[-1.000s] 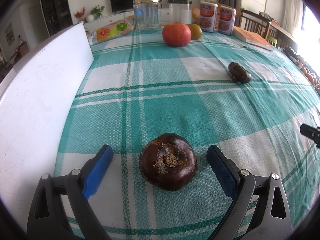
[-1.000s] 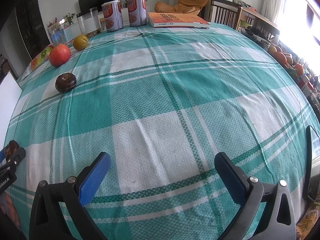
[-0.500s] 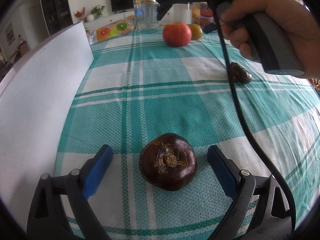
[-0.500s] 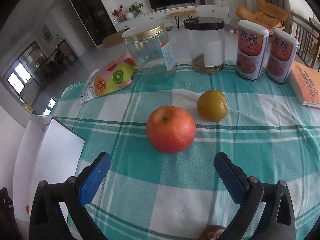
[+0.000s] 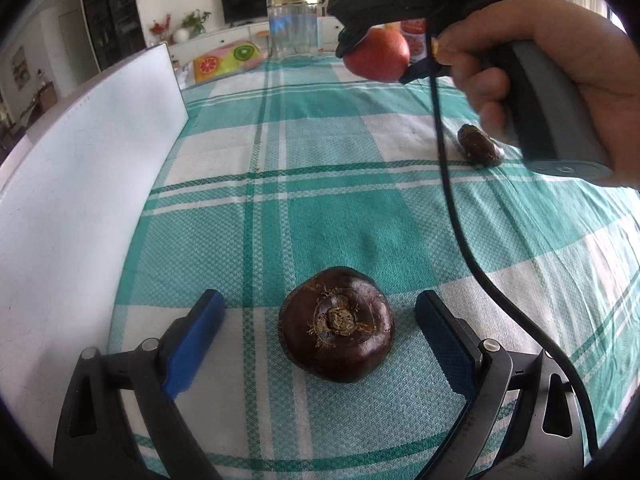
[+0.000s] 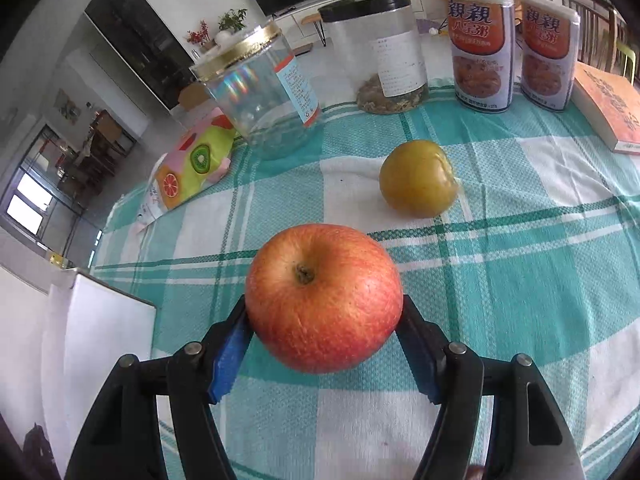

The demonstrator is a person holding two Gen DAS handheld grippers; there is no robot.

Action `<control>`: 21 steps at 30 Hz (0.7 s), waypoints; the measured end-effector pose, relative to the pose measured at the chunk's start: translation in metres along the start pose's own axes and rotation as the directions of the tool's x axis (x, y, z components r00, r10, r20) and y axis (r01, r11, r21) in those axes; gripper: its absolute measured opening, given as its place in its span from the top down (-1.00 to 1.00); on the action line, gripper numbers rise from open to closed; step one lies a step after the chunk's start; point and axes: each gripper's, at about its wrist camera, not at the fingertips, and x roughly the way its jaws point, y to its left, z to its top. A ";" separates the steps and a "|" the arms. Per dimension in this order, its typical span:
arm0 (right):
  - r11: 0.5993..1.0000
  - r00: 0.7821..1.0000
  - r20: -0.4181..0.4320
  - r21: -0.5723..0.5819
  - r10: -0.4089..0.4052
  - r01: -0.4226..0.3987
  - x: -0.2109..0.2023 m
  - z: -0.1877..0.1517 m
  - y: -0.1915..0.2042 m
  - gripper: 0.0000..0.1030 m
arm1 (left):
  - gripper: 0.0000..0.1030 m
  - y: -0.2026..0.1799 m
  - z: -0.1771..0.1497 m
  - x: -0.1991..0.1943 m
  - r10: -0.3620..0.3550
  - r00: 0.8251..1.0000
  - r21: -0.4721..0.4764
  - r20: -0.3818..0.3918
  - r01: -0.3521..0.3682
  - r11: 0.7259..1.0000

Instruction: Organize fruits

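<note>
My right gripper point(image 6: 324, 320) is shut on a red apple point(image 6: 323, 296), its blue pads pressed on both sides; the apple point(image 5: 378, 56) also shows in the left wrist view at the far end of the table, held by the right gripper point(image 5: 376, 50). A yellow-green fruit point(image 6: 418, 178) lies just beyond it. My left gripper point(image 5: 320, 316) is open, its fingers either side of a dark brown water chestnut point(image 5: 336, 324) on the cloth, not touching it. A second dark chestnut point(image 5: 478, 148) lies at the right.
A white tray point(image 5: 80, 168) runs along the left edge of the checked tablecloth. Two glass jars point(image 6: 264, 92), two cans point(image 6: 482, 48), a fruit-print bag point(image 6: 192, 160) and an orange book point(image 6: 612, 108) stand at the table's far end. The right hand's cable point(image 5: 452, 200) hangs over the cloth.
My right gripper has moved in on the red apple and closed on it. The left gripper and the chestnut between its fingers have not moved.
</note>
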 end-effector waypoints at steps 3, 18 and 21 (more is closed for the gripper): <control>0.998 0.997 0.039 0.012 0.063 -0.064 -0.044 -0.018 -0.007 -0.34 | -0.90 0.000 0.000 0.000 0.000 1.000 0.000 0.000 0.000 1.000; 0.991 0.990 -0.056 -0.037 -0.133 0.131 -0.166 -0.206 -0.096 -0.35 | -0.91 0.000 0.000 0.000 0.001 1.000 0.000 0.000 -0.001 1.000; 0.978 0.979 -0.040 -0.069 -0.199 0.196 -0.151 -0.226 -0.092 -0.37 | -0.91 0.000 0.000 0.000 0.001 1.000 0.000 0.000 -0.001 1.000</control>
